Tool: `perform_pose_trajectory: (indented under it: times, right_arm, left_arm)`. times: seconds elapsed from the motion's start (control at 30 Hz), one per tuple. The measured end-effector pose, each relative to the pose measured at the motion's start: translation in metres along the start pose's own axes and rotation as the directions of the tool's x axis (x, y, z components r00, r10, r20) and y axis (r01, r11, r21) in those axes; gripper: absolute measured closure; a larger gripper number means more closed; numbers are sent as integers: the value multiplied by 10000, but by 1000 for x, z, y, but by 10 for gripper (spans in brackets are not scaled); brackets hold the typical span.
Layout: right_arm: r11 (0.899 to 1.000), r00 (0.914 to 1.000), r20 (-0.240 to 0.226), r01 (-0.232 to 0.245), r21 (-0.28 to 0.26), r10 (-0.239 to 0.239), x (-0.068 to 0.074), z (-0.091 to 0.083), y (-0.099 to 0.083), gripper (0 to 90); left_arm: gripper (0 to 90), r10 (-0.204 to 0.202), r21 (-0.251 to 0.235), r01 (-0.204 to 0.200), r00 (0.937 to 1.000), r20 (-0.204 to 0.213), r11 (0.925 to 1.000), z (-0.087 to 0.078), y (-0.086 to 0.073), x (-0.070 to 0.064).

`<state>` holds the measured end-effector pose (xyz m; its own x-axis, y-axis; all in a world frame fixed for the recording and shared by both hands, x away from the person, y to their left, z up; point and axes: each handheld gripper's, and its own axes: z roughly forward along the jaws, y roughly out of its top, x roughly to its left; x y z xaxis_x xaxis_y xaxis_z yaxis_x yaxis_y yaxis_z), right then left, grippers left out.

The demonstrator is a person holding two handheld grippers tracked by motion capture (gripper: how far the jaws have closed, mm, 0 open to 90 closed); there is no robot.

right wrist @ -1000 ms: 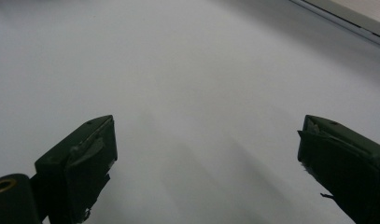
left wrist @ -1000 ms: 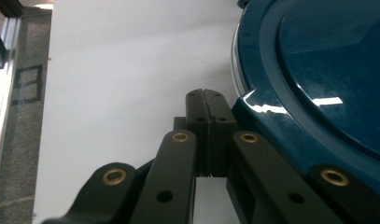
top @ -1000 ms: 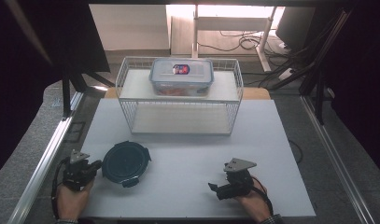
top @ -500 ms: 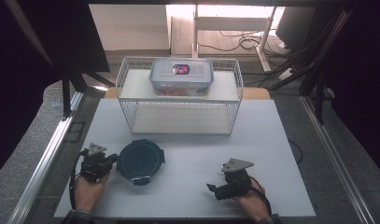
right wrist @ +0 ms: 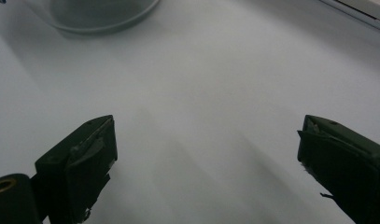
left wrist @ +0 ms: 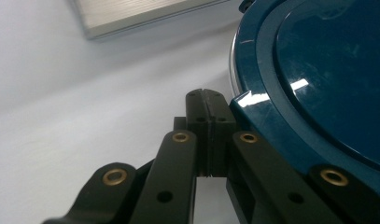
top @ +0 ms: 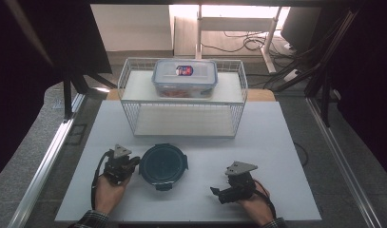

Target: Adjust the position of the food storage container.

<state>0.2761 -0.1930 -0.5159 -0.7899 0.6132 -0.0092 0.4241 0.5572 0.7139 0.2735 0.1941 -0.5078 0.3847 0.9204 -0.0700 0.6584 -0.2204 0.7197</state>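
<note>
A round container with a dark blue clip lid (top: pixel 163 166) sits on the white table, front centre-left. My left gripper (top: pixel 133 164) is at its left side. In the left gripper view the gripper (left wrist: pixel 206 100) is shut, pads pressed together with nothing between them, and its right jaw rests against a clip tab of the blue lid (left wrist: pixel 327 84). My right gripper (top: pixel 214 192) rests low on the table to the container's right and points left. In the right gripper view it (right wrist: pixel 206 158) stands wide open over bare table, with the container's base (right wrist: pixel 94 14) farther off.
A white wire rack (top: pixel 181 111) stands at the back middle of the table. On its top shelf lies a clear rectangular food box with a grey lid (top: pixel 185 78). An aluminium rail (top: pixel 48 156) runs along the table's left side.
My left gripper has moved to the right, and the round container has slid right with it toward the table's middle. The right gripper has stayed in place.
</note>
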Motion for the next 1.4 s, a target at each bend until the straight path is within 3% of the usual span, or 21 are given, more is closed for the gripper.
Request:
perform_pose_trajectory:
  times: [0.3,0.53,0.77,0.83,1.0,1.2,1.27,1.33,1.4]
  right_arm:
    - [9999,9999,2,-116,53,116,-3,1,-1,49]
    - [9997,9997,2,-238,48,238,-6,0,-2,49]
    - [9998,9998,-7,-185,29,185,-6,0,-1,49]
    - [9998,9998,6,-211,-4,211,-7,-1,-2,49]
    - [9994,9995,5,-331,-111,331,-9,-4,-3,48]
    - [9990,9994,-83,-335,-312,332,-8,-6,-1,48]
    - [9983,9993,-122,-363,-464,358,-8,-8,0,47]
    - [9973,9990,-189,-427,-591,416,-8,-9,0,45]
    - [9957,9981,-325,-538,-751,515,-10,-10,0,44]
  left_arm:
    - [900,394,-23,-393,9978,530,9992,15,13,-27]
    - [900,566,-64,-563,9962,668,9984,19,17,-44]
    - [896,838,-191,-822,9898,1148,9964,21,16,-39]
    - [794,924,-200,-909,9909,979,9957,18,15,-36]
    - [531,723,-656,-646,9900,1214,9958,1,11,-21]
    - [234,1280,-930,-1129,9759,1767,9892,-11,-5,-17]
    - [148,1205,-1080,-1028,9776,1723,9888,-14,-8,-16]
    - [12,1339,-1074,-1156,9741,1825,9875,-16,-11,-14]
    - [3,1439,-1309,-1188,9686,2027,9842,-18,-15,-13]
